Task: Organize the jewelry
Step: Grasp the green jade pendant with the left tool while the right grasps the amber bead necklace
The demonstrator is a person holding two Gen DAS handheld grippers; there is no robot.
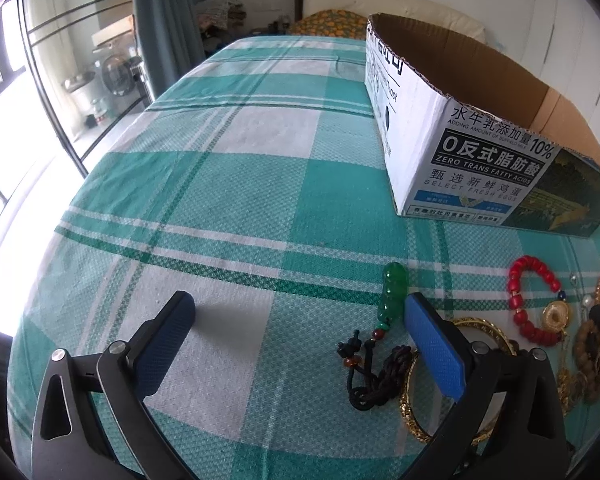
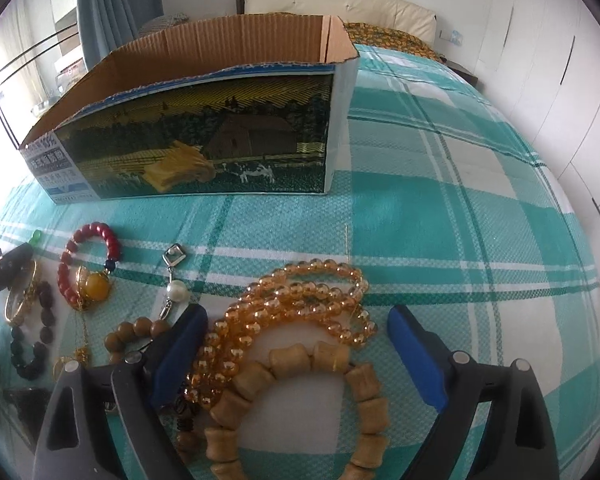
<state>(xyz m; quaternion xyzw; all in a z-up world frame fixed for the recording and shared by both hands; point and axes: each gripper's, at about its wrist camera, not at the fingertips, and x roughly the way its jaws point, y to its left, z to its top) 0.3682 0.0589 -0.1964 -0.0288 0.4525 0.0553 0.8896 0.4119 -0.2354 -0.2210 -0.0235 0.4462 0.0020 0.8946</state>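
Observation:
My left gripper [image 1: 300,312] is open low over the checked cloth, empty. A green pendant on a black cord [image 1: 394,294] lies just left of its right finger [image 1: 432,344], and a gold bangle [image 1: 416,412] sits partly under that finger. A red bead bracelet [image 1: 534,300] lies further right. My right gripper [image 2: 296,324] is open around a pile of amber beads [image 2: 300,300] and a tan wooden bead bracelet [image 2: 300,400]. The open cardboard box [image 2: 204,140] stands behind the jewelry. A pearl charm [image 2: 176,292] and the red bead bracelet [image 2: 88,268] lie to the left.
The cardboard box [image 1: 472,152] stands at the right rear of the bed in the left wrist view. Dark beads [image 2: 28,352] and a gold bangle [image 2: 20,300] lie at the far left. White wardrobe doors [image 2: 560,80] stand to the right, a window [image 1: 4,100] to the left.

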